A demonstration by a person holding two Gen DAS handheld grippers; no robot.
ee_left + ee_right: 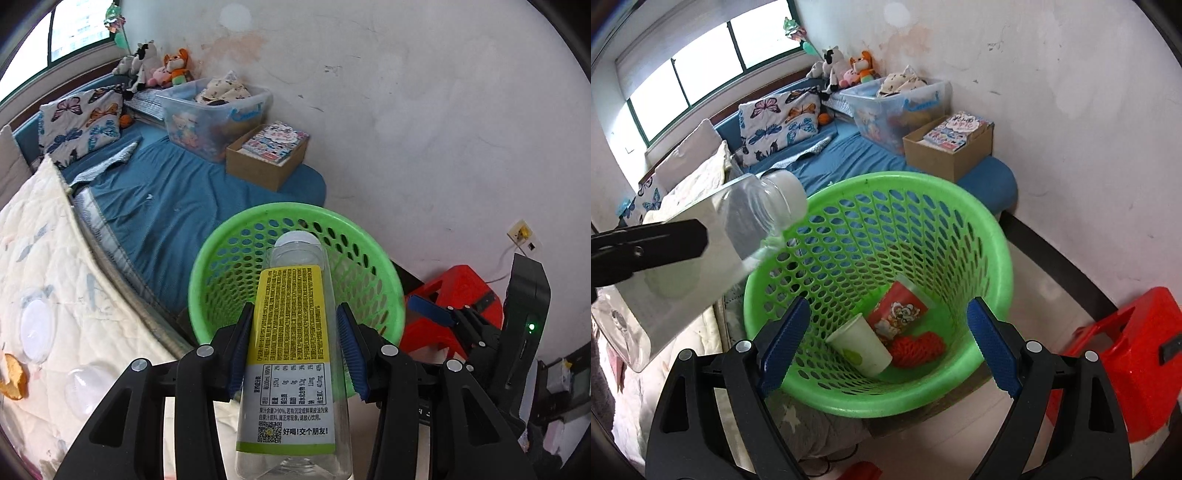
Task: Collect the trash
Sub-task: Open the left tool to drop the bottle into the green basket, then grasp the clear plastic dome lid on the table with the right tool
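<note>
Left tool [295, 350] clamped on bottle [291, 332] over green basket [993, 236], right tool [886, 347] apart

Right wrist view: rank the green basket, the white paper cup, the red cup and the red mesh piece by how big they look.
1. green basket
2. red cup and white paper cup: look alike, not ranked
3. red mesh piece, partly hidden behind the white cup, so unsure.

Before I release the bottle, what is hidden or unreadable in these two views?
- Left wrist view: the bottle blocks the basket floor.
- Left wrist view: bottle base cut off by the bottom edge.
- Right wrist view: left gripper shows only one finger; its grip is unclear there.
- Right wrist view: red wrapper print too small to read.
</note>
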